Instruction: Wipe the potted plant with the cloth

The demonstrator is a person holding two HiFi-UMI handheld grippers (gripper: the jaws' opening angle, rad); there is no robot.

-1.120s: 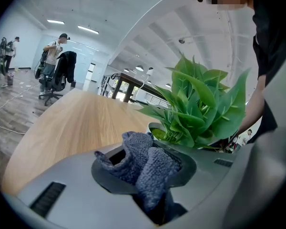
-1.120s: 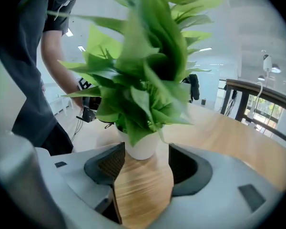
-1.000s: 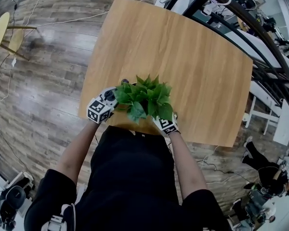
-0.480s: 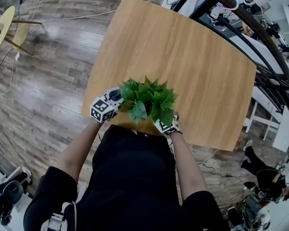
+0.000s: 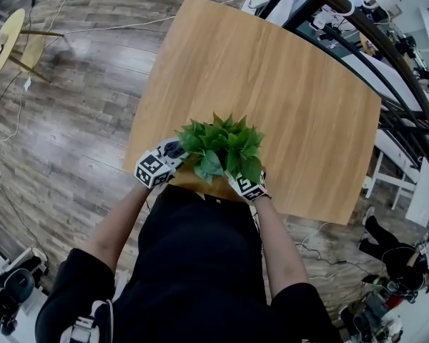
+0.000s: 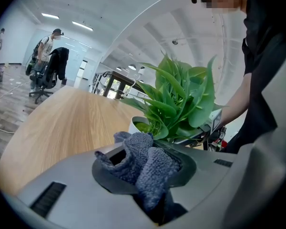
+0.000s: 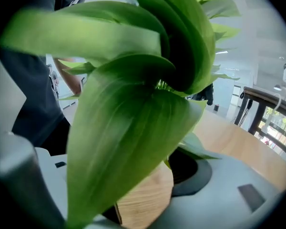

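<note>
A potted plant with broad green leaves stands in a white pot near the front edge of the wooden table. My left gripper is at the plant's left side, shut on a grey cloth that bunches out of its jaws just short of the lower leaves. My right gripper is at the plant's front right, under the foliage. In the right gripper view one large leaf covers most of the picture, and bare table wood shows between the parted jaws.
The plant sits close to the table's near edge, right in front of my body. A dark metal railing runs along the right. A small round yellow table stands far left on the wood floor, and cables lie on that floor.
Both grippers stay beside the plant. The left gripper with the cloth has edged slightly down and right along the plant's left side; the view itself has shifted a little.
</note>
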